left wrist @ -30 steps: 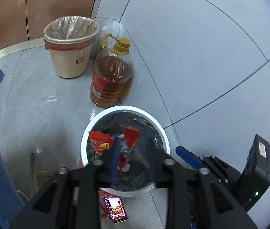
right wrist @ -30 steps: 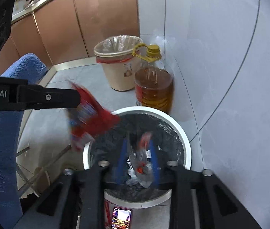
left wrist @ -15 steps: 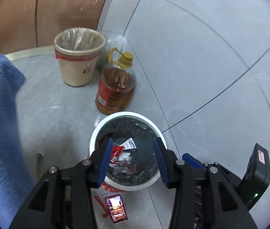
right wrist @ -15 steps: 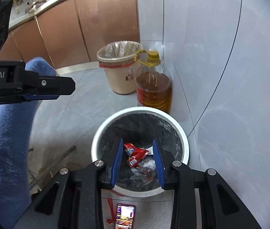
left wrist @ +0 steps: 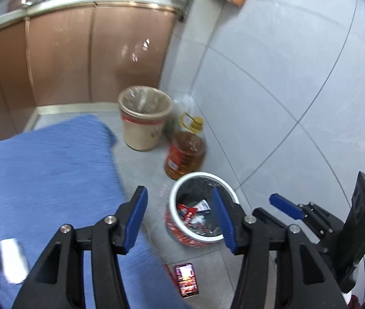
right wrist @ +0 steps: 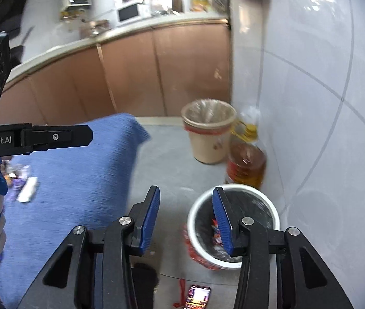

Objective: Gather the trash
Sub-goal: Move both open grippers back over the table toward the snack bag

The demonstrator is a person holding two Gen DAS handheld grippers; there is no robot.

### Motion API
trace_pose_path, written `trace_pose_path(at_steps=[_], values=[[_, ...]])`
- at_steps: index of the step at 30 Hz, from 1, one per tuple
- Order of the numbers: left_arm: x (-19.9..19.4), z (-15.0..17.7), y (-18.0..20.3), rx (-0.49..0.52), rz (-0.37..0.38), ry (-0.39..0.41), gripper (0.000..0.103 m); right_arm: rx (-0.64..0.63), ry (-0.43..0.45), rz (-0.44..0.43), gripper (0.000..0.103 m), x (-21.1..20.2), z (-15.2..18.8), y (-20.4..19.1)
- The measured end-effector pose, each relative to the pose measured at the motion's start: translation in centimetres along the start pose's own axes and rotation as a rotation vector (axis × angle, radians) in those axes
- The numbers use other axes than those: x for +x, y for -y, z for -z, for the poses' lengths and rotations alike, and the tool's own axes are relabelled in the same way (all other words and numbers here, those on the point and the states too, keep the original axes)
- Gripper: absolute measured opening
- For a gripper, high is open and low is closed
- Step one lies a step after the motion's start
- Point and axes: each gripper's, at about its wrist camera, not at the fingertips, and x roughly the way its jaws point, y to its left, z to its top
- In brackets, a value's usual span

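Both grippers (left wrist: 180, 216) (right wrist: 186, 217) wide apart, empty

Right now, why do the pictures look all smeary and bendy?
In the left wrist view the blue cloth is smeared by motion blur, and the wall's tile lines curve from the fisheye lens. In the right wrist view the oil bottle looks smudged, and the far countertop is washed out by bright light.

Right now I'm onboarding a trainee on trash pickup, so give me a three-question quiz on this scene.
1. True or false: the left gripper holds a wrapper.
2. What stands between the beige lined bin and the white-rimmed black-lined bin?
3. The red wrappers lie: A) on the blue cloth B) in the white-rimmed bin C) on the floor.

Key: 1 false; 2 the amber oil jug; 3 B.
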Motion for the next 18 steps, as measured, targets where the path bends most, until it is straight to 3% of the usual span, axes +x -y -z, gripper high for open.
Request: trace_pose_path(at_steps=[7,18], values=[[-8.8,2.5,-5.5,-0.040,-0.113,0.097,0.058,-0.085,0.052,-0.083,0.046,-3.9,-1.2,-6.0],[-18.2,7.5,-15.8,-0.167,-0.289,0.162,0.064,-0.167,0.078,-0.187,0.049,-6.3,-1.5,-12.8]])
